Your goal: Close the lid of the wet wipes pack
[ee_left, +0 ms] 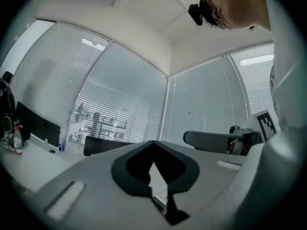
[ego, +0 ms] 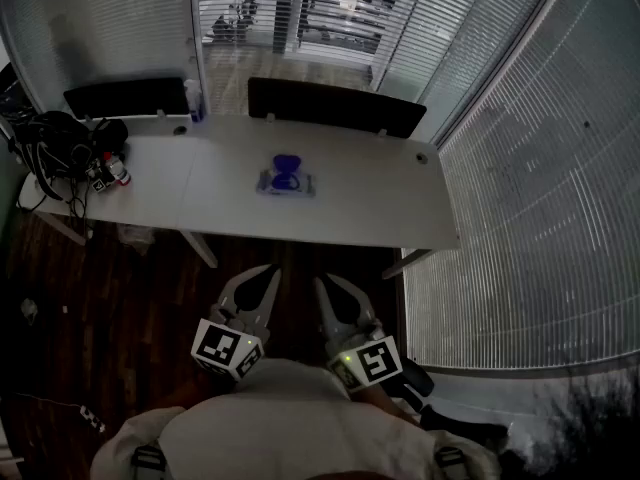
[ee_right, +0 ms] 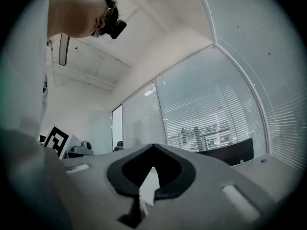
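Observation:
The wet wipes pack (ego: pixel 285 182) lies flat near the middle of the white table (ego: pixel 370 203). Its blue lid (ego: pixel 287 164) looks raised at the pack's far side. Both grippers are held close to the person's body, well short of the table and above the dark floor. The left gripper (ego: pixel 271 270) and the right gripper (ego: pixel 322 282) point toward the table with their jaws together and nothing between them. In the left gripper view the left gripper (ee_left: pixel 153 142) points up at window blinds. The right gripper (ee_right: pixel 153 145) does the same in the right gripper view. Neither gripper view shows the pack.
A tangle of black cables (ego: pixel 60 140) and small bottles (ego: pixel 112 171) occupy the table's left end. A blue-capped bottle (ego: pixel 192 102) stands at the back edge. Two dark chair backs (ego: pixel 335 107) sit behind the table. Blinds cover the glass wall on the right.

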### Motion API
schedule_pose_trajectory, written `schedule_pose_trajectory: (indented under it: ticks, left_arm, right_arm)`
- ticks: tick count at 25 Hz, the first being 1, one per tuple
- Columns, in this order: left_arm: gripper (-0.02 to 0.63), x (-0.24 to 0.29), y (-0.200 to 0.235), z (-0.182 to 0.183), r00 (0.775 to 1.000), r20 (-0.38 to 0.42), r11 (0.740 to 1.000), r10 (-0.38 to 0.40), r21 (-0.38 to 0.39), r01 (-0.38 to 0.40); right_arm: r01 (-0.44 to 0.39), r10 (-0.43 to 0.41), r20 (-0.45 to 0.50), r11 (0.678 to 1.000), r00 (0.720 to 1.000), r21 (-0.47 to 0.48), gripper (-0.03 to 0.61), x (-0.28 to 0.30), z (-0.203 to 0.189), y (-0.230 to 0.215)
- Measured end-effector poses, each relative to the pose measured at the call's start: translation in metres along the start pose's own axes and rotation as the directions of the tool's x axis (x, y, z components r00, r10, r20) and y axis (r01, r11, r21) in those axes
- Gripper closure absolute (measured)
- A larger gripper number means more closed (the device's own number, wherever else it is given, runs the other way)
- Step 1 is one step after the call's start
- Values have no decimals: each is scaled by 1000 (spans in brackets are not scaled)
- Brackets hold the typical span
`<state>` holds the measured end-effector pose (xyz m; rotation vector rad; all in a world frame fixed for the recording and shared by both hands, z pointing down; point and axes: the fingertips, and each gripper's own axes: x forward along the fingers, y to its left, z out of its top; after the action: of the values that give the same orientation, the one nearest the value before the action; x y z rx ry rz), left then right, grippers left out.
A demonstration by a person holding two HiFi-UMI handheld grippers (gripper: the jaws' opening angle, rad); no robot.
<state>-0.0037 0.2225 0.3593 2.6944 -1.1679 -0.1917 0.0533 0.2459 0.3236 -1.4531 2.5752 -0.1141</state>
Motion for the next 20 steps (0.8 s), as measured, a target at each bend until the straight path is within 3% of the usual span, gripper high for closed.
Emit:
schedule_pose_trajectory:
  ticks: [6,20]
  left_arm:
    - [611,4,-13,-1,1000,-6,1000,-2,4,2]
    - [611,27,-55,-20,1000,-23,1000,-4,17,5]
  right_arm:
    - [18,-17,2,1000,1000,-26,578,-16,-9,-14]
    - [28,-29,28,998,999,56,578,-59,-9,-50]
